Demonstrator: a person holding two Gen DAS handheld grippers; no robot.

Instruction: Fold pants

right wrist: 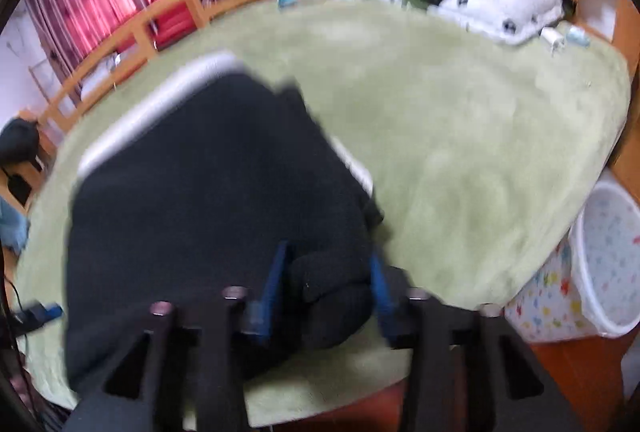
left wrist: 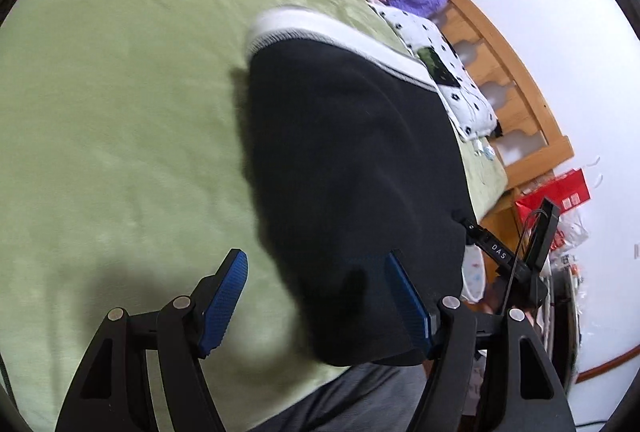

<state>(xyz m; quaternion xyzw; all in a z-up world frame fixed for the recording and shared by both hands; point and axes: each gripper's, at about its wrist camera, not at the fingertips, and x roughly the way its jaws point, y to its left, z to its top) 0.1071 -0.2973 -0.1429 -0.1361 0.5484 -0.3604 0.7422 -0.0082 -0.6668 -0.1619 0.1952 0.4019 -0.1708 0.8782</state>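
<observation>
The black pants (left wrist: 352, 172) lie folded on the green blanket (left wrist: 120, 112), white waistband toward the bed's far edge, folded end at the near edge by me. My left gripper (left wrist: 316, 272) hovers over that near end with its blue pads spread apart, clamping nothing. My right gripper (right wrist: 328, 272) is closed on a bunched lump of the pants' black fabric at the near edge

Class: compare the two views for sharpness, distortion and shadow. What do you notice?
Left wrist view: mostly sharp; fisheye bends the bed frame; the left gripper casts a dark shadow on the green blanket. Right wrist view: motion blur smears the black pants and pillow.
</observation>
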